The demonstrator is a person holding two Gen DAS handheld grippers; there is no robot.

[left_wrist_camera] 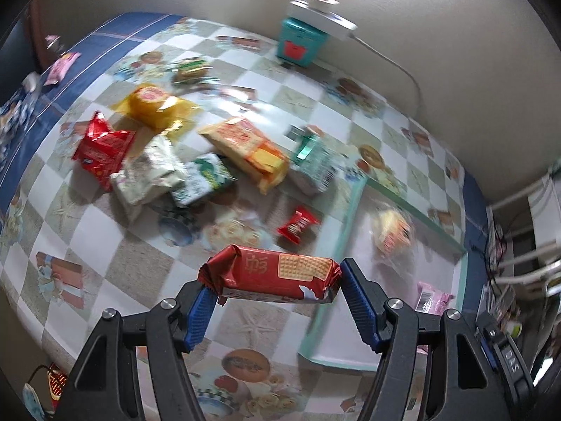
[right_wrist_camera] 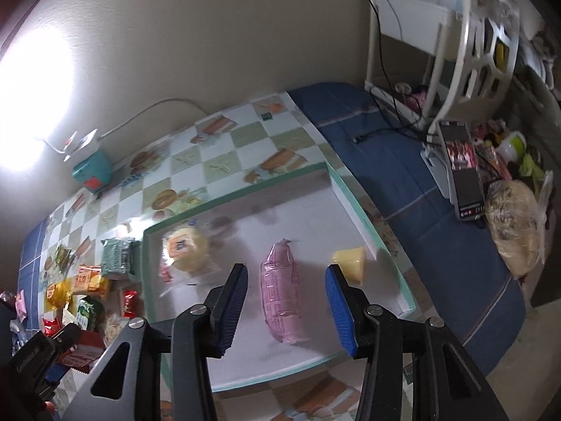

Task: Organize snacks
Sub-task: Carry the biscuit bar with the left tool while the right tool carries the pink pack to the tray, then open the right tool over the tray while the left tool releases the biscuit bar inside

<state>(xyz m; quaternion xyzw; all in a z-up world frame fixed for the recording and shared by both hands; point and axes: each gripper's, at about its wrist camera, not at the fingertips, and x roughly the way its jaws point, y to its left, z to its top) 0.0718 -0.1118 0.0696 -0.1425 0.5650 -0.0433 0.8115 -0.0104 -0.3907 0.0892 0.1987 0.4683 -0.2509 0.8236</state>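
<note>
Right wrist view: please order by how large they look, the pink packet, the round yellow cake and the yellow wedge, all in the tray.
1. pink packet, the largest, though it also lies nearest the camera.
2. round yellow cake, clearly smaller.
3. yellow wedge, the smallest; the right gripper hides part of it.

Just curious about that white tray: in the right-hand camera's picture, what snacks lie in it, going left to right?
Inside the tray: round yellow cake in clear wrap → pink packet → yellow wedge-shaped snack. The right hand-held gripper hangs open above the pink packet.
</note>
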